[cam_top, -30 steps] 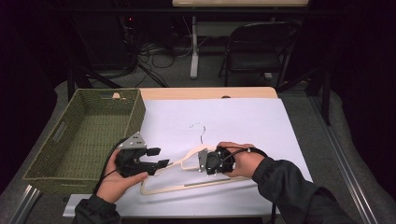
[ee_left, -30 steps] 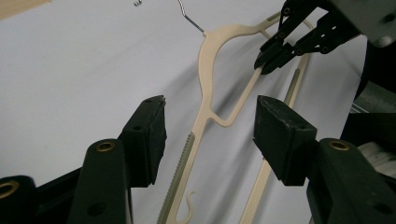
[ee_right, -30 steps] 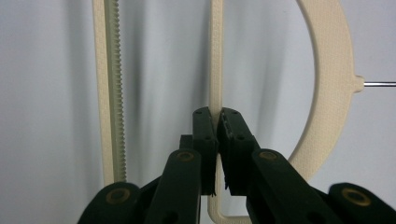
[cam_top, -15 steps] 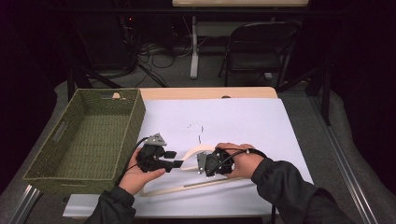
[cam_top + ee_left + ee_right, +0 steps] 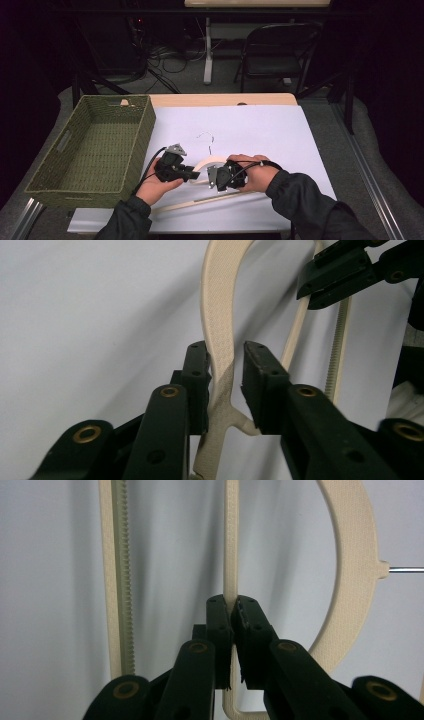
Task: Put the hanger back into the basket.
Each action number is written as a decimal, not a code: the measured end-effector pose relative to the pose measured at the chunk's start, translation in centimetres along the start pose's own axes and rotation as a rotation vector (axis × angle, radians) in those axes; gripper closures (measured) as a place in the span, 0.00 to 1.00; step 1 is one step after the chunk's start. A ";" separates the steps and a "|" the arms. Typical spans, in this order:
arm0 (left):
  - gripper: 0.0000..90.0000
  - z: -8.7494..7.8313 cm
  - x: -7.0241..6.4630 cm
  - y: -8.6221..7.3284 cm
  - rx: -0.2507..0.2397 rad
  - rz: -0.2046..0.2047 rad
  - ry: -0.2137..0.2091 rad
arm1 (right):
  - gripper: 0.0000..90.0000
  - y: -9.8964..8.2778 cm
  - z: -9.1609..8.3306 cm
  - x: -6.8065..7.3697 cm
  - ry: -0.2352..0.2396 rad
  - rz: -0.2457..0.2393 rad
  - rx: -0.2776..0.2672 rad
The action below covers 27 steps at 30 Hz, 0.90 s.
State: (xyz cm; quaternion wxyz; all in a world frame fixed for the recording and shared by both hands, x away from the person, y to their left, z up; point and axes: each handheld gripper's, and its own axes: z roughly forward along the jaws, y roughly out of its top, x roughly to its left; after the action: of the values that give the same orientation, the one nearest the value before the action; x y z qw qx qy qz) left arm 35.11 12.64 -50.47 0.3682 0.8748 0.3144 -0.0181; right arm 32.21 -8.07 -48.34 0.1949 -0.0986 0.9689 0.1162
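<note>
Here my right gripper (image 5: 233, 611) is clenched on the thin inner bar of the cream hanger (image 5: 356, 570). My left gripper (image 5: 225, 370) has just been closing around the hanger's curved arm, one pad touching, the other just beside it.

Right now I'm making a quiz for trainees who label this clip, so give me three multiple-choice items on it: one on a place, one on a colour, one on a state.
1. Where does the woven basket stand?
A. at the table's left side
B. at its right side
C. on the chair

2. What colour is the hanger?
A. red
B. cream
C. blue

3. How does the right gripper stand?
A. wide open over the sheet
B. shut on nothing
C. shut on a thin bar of the hanger

Key:
1 A, as the high view shows the basket left of the white sheet.
2 B, as both gripper views show pale cream plastic.
3 C, as the right gripper view shows the pads pressed on the bar.

The left gripper has just been closing, with the hanger's arm between its jaws and a gap at one pad.
</note>
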 end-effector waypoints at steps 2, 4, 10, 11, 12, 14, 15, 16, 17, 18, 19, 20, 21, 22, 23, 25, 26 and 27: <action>0.87 0.0 0.0 0.0 0.004 -0.001 0.017 | 0.95 0.0 0.0 0.0 0.012 0.000 0.011; 0.88 -0.1 0.0 -0.1 -0.007 0.000 0.011 | 0.95 0.0 0.2 0.1 -0.004 -0.003 0.006; 0.89 -0.3 -0.3 -0.1 -0.016 0.015 0.016 | 0.95 0.1 0.2 0.1 -0.001 0.003 0.013; 0.89 -0.3 -0.3 -0.2 -0.016 0.016 0.023 | 0.95 0.1 0.2 0.0 0.003 0.004 0.015; 0.89 -0.3 -0.3 -0.2 -0.014 0.018 0.015 | 0.95 0.2 0.1 0.0 0.006 0.001 0.034; 0.89 -0.4 -0.4 -0.2 -0.013 0.023 0.024 | 0.94 0.1 0.5 0.0 0.010 0.006 -0.007; 0.89 -0.4 -0.4 -0.3 -0.015 0.025 0.024 | 0.94 0.2 0.4 0.1 0.005 0.012 0.011; 0.89 -0.4 -0.4 -0.3 -0.016 0.028 0.019 | 0.94 0.2 0.4 0.1 0.011 0.012 0.010; 0.89 -0.4 -0.5 -0.3 -0.017 0.030 0.026 | 0.94 0.2 0.4 0.0 0.025 0.018 0.021; 0.89 -0.4 -0.5 -0.4 -0.016 0.035 0.025 | 0.94 0.2 0.5 0.0 0.016 0.026 0.007; 0.89 -0.5 -0.5 -0.4 -0.016 0.036 0.015 | 0.93 0.1 0.5 0.0 0.018 0.033 0.003; 0.90 -0.5 -0.5 -0.4 -0.016 0.040 0.017 | 0.93 0.1 0.5 -0.1 0.025 0.039 0.005; 0.90 -0.5 -0.5 -0.4 -0.016 0.040 0.017 | 0.91 0.1 0.5 -0.1 0.023 0.057 0.002; 0.90 -0.4 -0.6 -0.5 0.000 0.050 0.035 | 0.87 0.1 0.5 -0.2 0.021 0.068 -0.002; 0.90 -0.4 -0.6 -0.6 -0.002 0.046 0.028 | 0.85 0.0 0.3 -0.4 0.030 0.089 -0.017; 0.90 -0.4 -0.5 -0.8 -0.001 0.044 0.016 | 0.83 -0.2 -0.3 -0.8 0.045 0.135 -0.056; 0.90 -0.3 -0.6 -1.0 -0.008 0.034 0.026 | 0.82 -0.4 -0.7 -1.0 0.048 0.170 -0.070; 0.90 -0.3 -0.6 -1.0 -0.008 0.034 0.026 | 0.82 -0.6 -1.0 -1.4 0.051 0.195 -0.091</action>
State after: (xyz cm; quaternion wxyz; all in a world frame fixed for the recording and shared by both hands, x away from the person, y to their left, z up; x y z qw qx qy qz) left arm 34.05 13.03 -50.70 0.3678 0.8787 0.3043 0.0007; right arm 33.25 -8.74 -46.96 0.1533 -0.0154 0.9722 0.1762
